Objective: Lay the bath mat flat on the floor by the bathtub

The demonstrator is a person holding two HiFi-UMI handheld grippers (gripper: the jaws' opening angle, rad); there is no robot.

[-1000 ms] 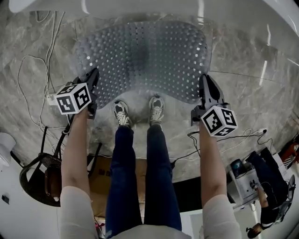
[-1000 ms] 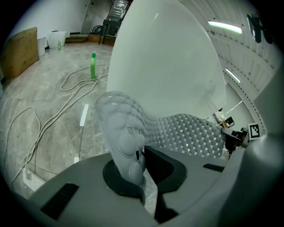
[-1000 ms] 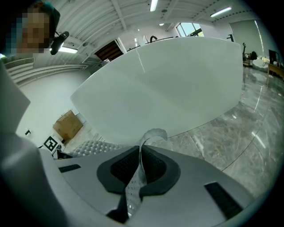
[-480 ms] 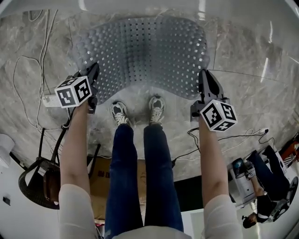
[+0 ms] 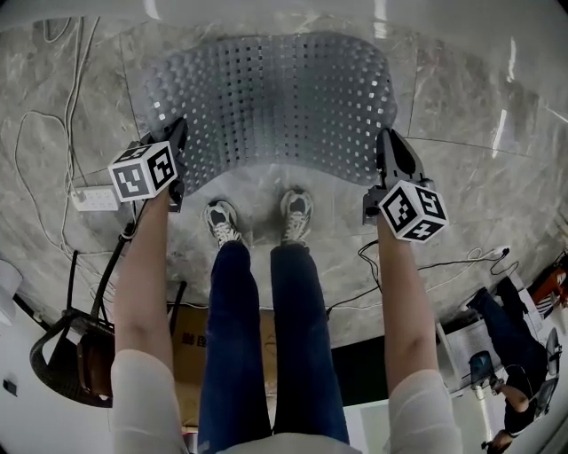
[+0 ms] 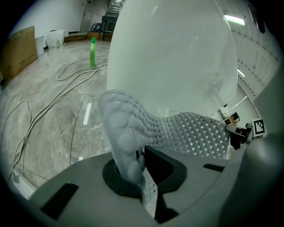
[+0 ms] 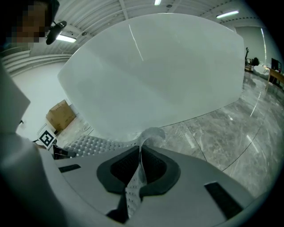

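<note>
1. At 12 o'clock: blocked by the white bathtub (image 5: 266, 11) wall, with the mat (image 5: 275, 97) stretched across just before it.
2. At 9 to 10 o'clock: cluttered with loose cables (image 5: 71, 124) and a power strip (image 5: 93, 199).
3. At 2 o'clock: bare marble floor (image 5: 479, 133), open.
4. At 4 o'clock: crossed by a thin black cable (image 5: 444, 263).
5. At 8 o'clock: hemmed in by a chair (image 5: 58, 346).

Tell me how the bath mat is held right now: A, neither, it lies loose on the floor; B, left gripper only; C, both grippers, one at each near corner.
C: the left gripper and the right gripper each have jaws shut on a corner of the bath mat.
</note>
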